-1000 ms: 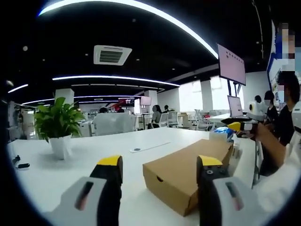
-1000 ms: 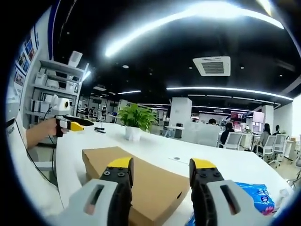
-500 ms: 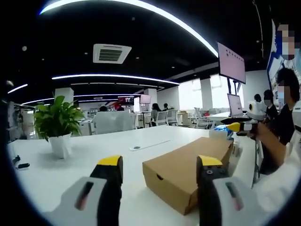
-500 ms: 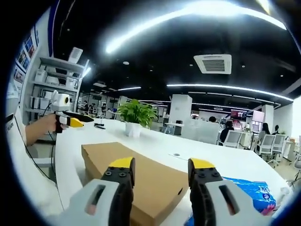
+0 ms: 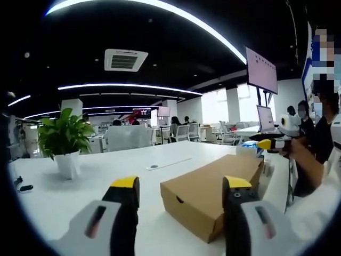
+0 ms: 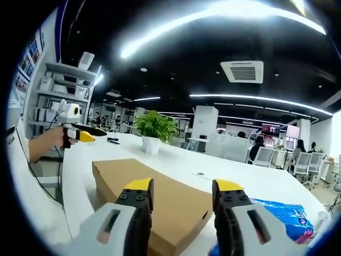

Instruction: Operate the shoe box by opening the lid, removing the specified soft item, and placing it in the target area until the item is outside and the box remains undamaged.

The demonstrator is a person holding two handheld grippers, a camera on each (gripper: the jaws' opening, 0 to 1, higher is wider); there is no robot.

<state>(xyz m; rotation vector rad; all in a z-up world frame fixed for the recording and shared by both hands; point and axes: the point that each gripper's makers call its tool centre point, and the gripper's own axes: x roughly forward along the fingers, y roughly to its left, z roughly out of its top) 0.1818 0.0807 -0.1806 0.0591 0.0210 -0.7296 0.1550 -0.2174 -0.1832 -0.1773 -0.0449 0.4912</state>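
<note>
A brown cardboard shoe box [image 5: 213, 192] lies on the white table [image 5: 80, 197] with its lid down. My left gripper [image 5: 178, 184] hovers open just short of the box's near corner, nothing between its yellow-tipped jaws. In the right gripper view the same box [image 6: 160, 186] lies under and ahead of my right gripper [image 6: 183, 186], which is also open and holds nothing. The right gripper [image 5: 272, 143] enters the left gripper view at the far end of the box, and the left gripper [image 6: 80, 134] enters the right gripper view beyond the box's left end.
A blue plastic packet [image 6: 279, 221] lies on the table right of the box. A potted green plant [image 5: 64, 144] stands at the table's far left, with a small dark object [image 5: 24, 186] near the edge. Office desks, chairs and people fill the background.
Both views have shifted only slightly; the right gripper view has dipped a little toward the box. The box stays shut and both grippers stay open.
</note>
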